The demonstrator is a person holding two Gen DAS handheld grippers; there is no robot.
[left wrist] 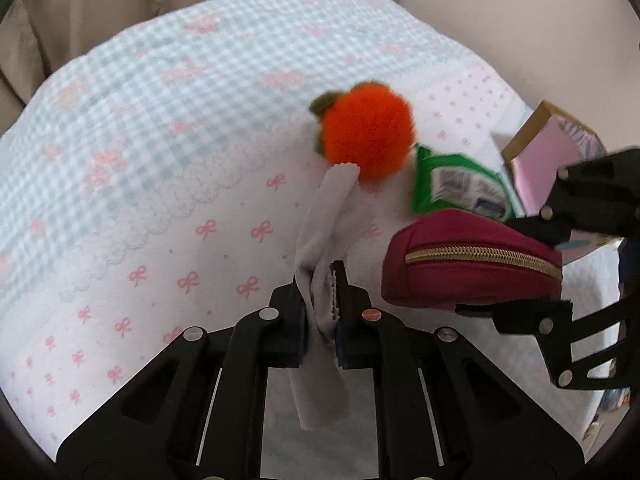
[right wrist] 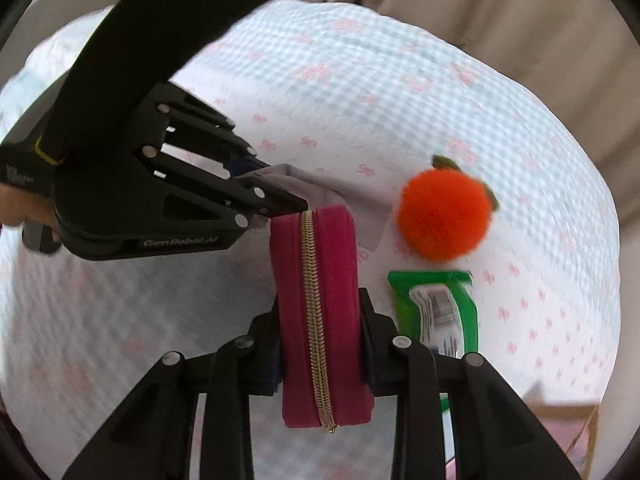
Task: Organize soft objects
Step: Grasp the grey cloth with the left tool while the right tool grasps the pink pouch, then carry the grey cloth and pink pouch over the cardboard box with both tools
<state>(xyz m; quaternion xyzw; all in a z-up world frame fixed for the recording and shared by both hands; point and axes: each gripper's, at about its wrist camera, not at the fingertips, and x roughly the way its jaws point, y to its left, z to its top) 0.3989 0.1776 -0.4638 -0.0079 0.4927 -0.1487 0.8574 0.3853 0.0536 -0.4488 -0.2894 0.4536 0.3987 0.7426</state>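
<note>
The left gripper (left wrist: 320,300) is clenched on a grey cloth (left wrist: 332,216). In the left wrist view the cloth runs from bottom centre up through the pinched fingers toward the middle of the frame, where its pinked edge meets the fuzzy orange plush fruit (left wrist: 368,132) lying on the bed (left wrist: 160,160). The bed has a white cover with pink bows and a blue gingham band.

The right gripper (right wrist: 322,336) is grasping a magenta zip pouch (right wrist: 320,312), its fingers pressed on both flat sides, gold zipper facing the camera, in the lower centre of the right wrist view. The pouch is lifted above the bed.

Right of the pouch lies a green packet (right wrist: 436,308) with a white label, and above it the orange plush fruit. At the right edge of the left wrist view stands a cardboard box (left wrist: 540,148) with a pink lining. Beige curtains (left wrist: 120,0) hang across the top.
</note>
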